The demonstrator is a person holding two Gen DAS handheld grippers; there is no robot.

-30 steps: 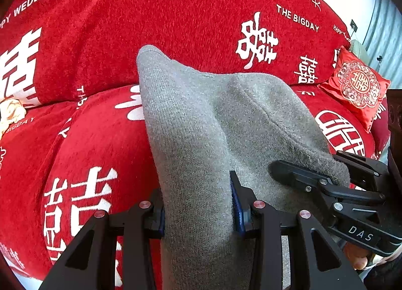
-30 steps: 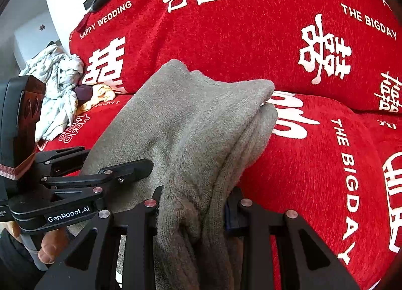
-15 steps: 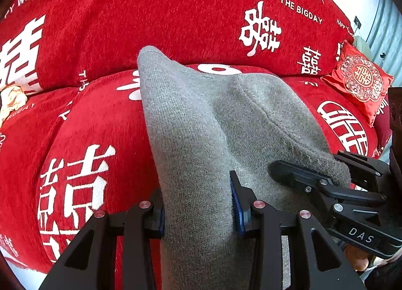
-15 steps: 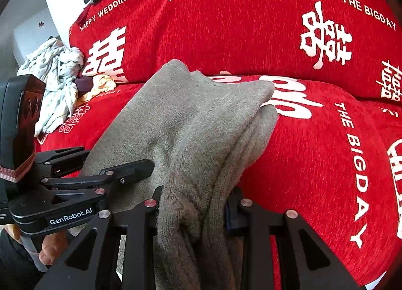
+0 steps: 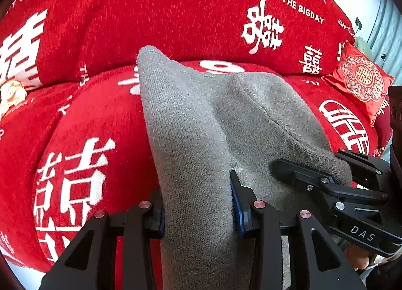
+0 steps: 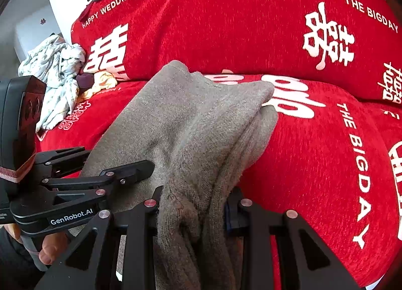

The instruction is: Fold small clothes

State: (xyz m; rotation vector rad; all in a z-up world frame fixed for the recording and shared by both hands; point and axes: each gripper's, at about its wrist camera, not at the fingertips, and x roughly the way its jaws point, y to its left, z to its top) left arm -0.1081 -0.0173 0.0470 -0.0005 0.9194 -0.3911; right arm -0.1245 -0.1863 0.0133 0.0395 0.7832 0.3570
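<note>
2 tools clamp a soft grey knit garment (image 5: 201,124), held over a red sofa cover (image 5: 75,119): the left tool (image 5: 198,204) pinches 1 edge, the right tool (image 6: 193,204) a bunched fold. Light and limp, it likely handles best by its corners; crumpled clothes (image 6: 55,73) and a red cushion (image 5: 359,81) lie well apart.

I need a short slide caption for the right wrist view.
Right gripper and left gripper both clamp a gray knit garment above a red wedding-print sofa cover.
</note>
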